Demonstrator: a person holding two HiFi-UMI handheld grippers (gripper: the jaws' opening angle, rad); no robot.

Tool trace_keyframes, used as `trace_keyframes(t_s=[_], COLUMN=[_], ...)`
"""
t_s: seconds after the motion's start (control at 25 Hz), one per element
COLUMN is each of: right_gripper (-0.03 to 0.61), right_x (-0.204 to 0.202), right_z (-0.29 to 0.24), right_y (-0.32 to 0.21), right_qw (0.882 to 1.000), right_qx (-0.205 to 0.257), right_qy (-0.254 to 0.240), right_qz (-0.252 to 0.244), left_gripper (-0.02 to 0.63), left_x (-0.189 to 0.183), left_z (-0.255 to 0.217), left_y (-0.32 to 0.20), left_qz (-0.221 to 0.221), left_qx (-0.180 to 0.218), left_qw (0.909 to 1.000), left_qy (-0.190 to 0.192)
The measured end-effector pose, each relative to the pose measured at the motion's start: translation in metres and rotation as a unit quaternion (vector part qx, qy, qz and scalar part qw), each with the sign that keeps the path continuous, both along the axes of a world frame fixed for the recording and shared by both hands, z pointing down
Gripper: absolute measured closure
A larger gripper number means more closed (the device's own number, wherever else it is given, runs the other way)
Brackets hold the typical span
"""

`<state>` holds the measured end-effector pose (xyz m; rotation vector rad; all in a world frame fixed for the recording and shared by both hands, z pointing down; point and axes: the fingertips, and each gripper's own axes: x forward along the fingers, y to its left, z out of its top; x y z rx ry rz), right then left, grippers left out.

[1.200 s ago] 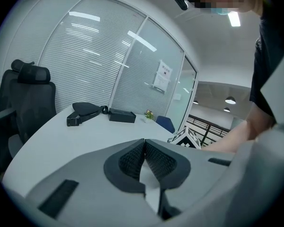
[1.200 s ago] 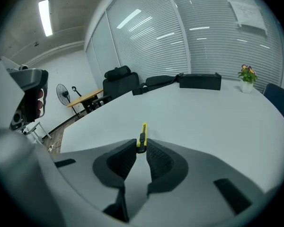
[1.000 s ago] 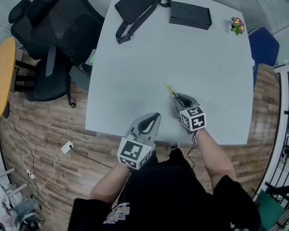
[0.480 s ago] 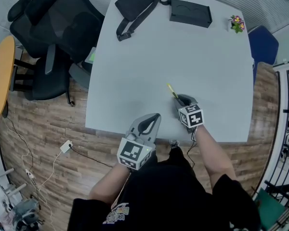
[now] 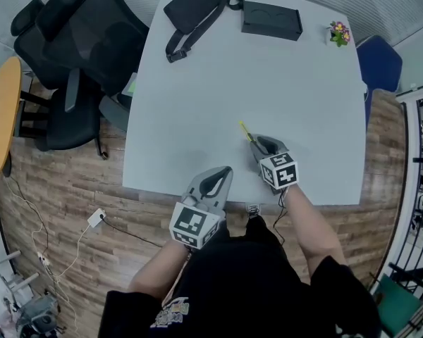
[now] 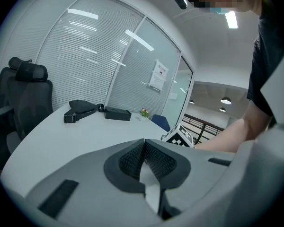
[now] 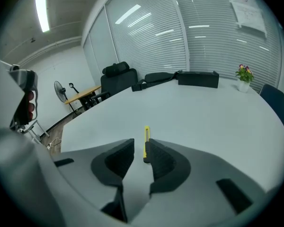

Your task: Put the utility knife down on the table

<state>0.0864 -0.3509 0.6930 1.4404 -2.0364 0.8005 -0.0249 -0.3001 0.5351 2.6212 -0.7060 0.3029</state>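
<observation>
The utility knife is slim and yellow with a black rear end, and it lies flat on the white table. My right gripper slants down at its rear end. In the right gripper view the knife lies close to the right pad, with a clear gap to the left pad. The jaws of the right gripper are opening and do not press on it. My left gripper hovers at the table's near edge; in its own view the left gripper is shut and holds nothing.
At the table's far end lie a black strap bag and a black box, with a small flower pot beside them. Black office chairs stand to the left and a blue chair to the right. A round wooden table is at far left.
Almost nothing differs in the head view: the picture has shifted slightly. Both grippers and the knife keep their places on the table.
</observation>
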Motion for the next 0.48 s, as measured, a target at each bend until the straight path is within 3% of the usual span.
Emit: trace_keyframes(t_s=[0.16,0.32,0.48], right_gripper=[0.575,0.575,0.575], right_x=[0.000,0.001,0.003], right_z=[-0.048,-0.107,-0.177], right_y=[-0.002,0.001,0.017], right_qw=[0.998,0.990,0.974], right_qx=[0.056,0.125,0.199], right_qy=[-0.019,-0.049,-0.087], right_qz=[-0.009,-0.030,-0.059], left_gripper=[0.608,0.609,0.609], left_x=[0.011,0.025,0.037], left_z=[-0.009,-0.024,-0.042], left_y=[0.003,0.007,0.016], left_qz=[-0.001,-0.012,-0.037], left_qx=[0.011,0.027,0.048], left_qw=[0.9999,0.9996,0.9982], left_qy=[0.001,0.004,0.006])
